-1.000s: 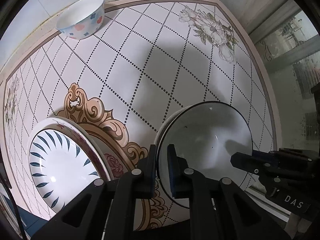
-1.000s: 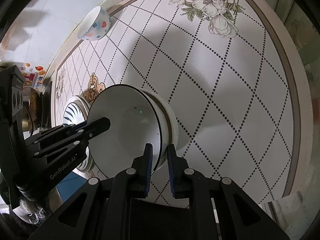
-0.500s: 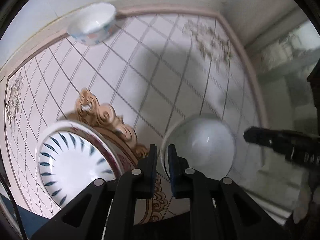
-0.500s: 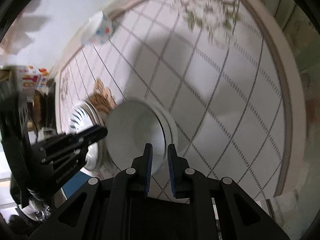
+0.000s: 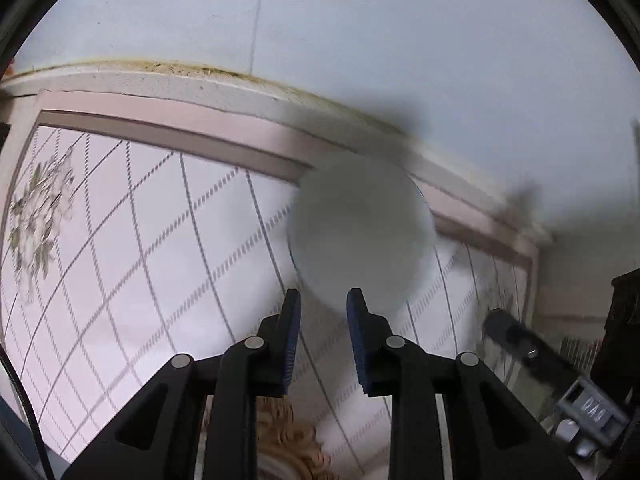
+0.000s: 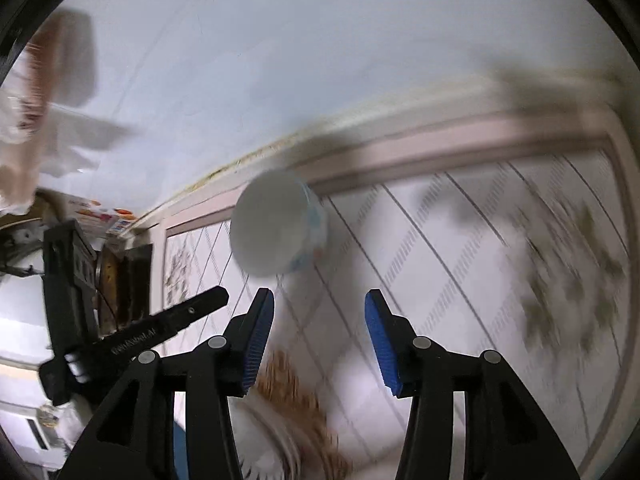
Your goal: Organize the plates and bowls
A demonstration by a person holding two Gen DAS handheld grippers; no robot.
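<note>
both grippers, left (image 5: 323, 334) and right (image 6: 320, 340), have left the plates, jaws just opening, empty, facing the small bowl (image 6: 276, 226).

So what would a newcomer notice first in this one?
The small white bowl, tipped with its mouth toward the cameras, near the far edge of the patterned table by the pale wall. Both grippers point at it: the left gripper and right gripper have just been opening, nothing between the jaws. Everything is blurred.
</note>
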